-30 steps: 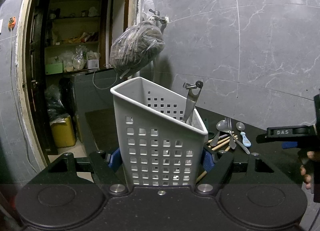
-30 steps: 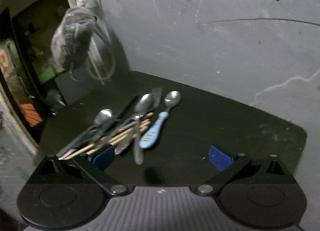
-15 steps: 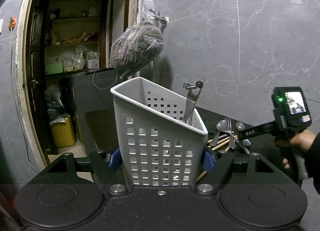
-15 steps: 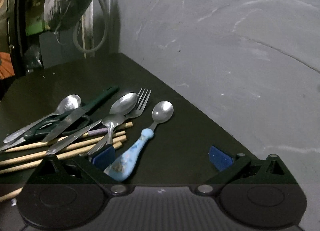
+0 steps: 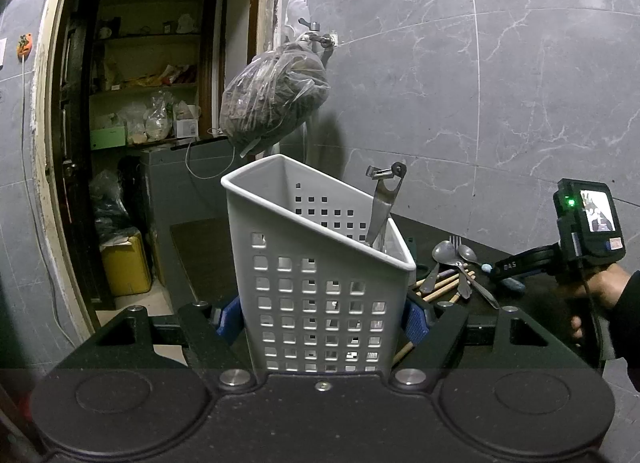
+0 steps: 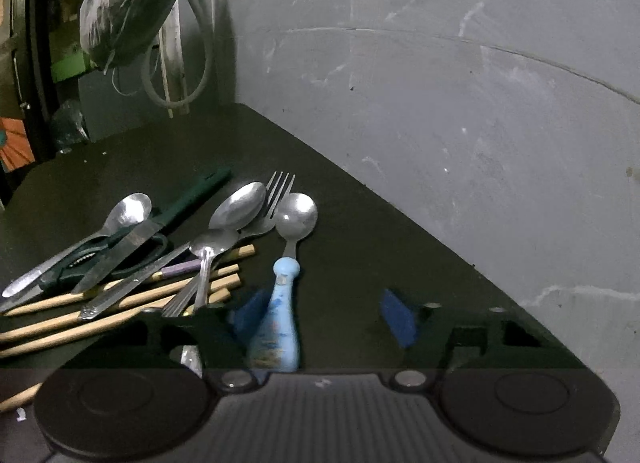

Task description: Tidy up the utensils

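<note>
— Moved since a second ago?
— Only on the right: right gripper (image 6: 323, 317) now low over the cutlery, rolled a little, jaws narrower than before and closing. On the left, unchanged: left gripper (image 5: 323, 317) clamped on the white perforated basket (image 5: 320, 287), one blue pad against each side wall.
— Largest first, then?
— Black countertop (image 6: 360, 263) set against grey marbled wall tiles (image 5: 500, 83). Clear plastic bag (image 5: 276, 99) hung from a tap above the far end. Basket upright, with a metal tool (image 5: 384, 203) leaning in its right corner, top sticking out over the rim. Just beside the basket on its right, a loose pile: wooden chopsticks (image 6: 120, 311), green-handled scissors (image 6: 120, 247), steel spoons (image 6: 240, 205), a fork (image 6: 276, 195).
— And the piece being gone for?
— Blue-handled spoon (image 6: 280, 319), flat on the countertop at the right edge of the pile, bowl toward the wall, handle lying between the closing jaws. Left pad (image 6: 250, 315) right at the handle, other pad clearly apart from it; too blurred to tell actual contact
</note>
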`<move>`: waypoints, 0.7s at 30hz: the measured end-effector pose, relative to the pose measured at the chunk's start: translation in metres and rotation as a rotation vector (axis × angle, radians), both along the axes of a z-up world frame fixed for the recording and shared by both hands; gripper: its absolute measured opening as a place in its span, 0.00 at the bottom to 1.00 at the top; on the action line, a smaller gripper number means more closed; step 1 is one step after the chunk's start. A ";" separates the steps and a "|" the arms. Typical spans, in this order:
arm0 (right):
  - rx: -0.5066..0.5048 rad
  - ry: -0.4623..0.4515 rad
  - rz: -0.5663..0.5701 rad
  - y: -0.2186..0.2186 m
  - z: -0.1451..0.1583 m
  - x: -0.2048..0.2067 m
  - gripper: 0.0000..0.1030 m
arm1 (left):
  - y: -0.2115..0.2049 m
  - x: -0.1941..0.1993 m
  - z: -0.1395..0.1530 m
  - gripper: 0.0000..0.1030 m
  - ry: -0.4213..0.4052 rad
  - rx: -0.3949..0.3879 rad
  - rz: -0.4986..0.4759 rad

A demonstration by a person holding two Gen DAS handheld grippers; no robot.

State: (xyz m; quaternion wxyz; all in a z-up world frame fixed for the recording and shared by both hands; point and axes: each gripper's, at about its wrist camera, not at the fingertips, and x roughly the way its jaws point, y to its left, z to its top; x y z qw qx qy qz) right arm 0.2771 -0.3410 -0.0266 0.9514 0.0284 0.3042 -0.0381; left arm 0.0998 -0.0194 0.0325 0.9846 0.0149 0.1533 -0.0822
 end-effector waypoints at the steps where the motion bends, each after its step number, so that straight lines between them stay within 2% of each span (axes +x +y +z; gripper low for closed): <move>1: 0.000 -0.002 0.001 -0.001 0.000 -0.001 0.48 | 0.000 0.000 0.000 0.75 0.000 0.000 0.000; 4: 0.003 -0.007 0.002 -0.006 0.000 -0.006 0.30 | 0.000 0.000 0.000 0.75 0.000 0.000 0.000; 9: 0.031 -0.014 0.009 -0.018 0.000 -0.029 0.19 | 0.000 0.000 0.000 0.75 0.000 0.000 0.000; 15: 0.119 -0.005 0.004 -0.029 0.002 -0.071 0.17 | -0.001 0.000 0.000 0.75 -0.001 0.003 -0.001; 21: 0.200 0.030 0.073 -0.010 0.006 -0.110 0.19 | -0.001 0.000 0.000 0.75 -0.002 0.004 -0.002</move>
